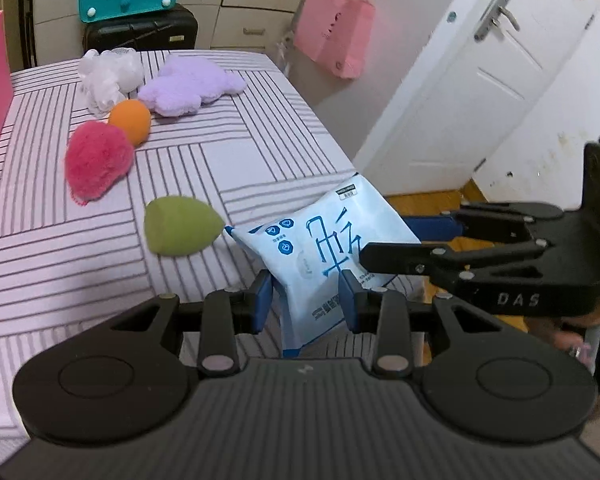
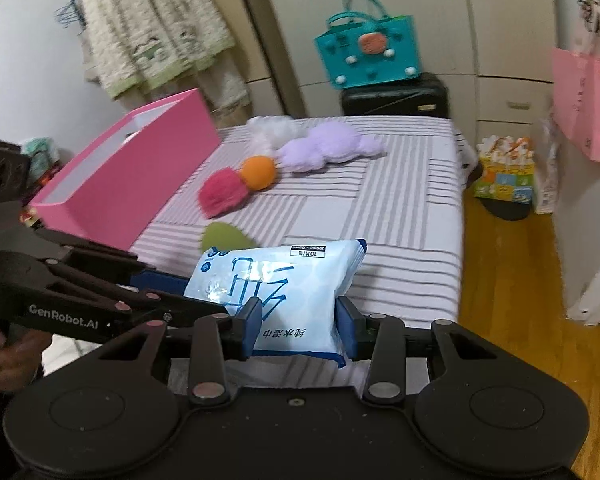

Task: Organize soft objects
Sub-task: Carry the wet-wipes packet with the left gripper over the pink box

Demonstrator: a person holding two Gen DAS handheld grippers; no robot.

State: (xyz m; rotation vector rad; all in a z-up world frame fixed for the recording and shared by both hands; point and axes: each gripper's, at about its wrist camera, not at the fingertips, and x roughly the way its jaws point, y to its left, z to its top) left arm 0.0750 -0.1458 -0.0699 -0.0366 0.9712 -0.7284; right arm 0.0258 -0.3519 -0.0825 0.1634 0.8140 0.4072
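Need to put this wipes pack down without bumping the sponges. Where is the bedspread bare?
Bare striped bedspread lies right of the green sponge, toward the floor-side edge. It is crowded at the far left: pink puff, orange sponge, purple plush, white puff. Both grippers hold the wipes pack.

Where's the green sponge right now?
The green sponge lies on the striped table, just beyond the wipes pack, nearer than the red puff; in the right wrist view the pack half hides it.

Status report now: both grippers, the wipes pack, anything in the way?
Left gripper and right gripper both clamp wipes pack. Pack lifted off bed. Green sponge just ahead.
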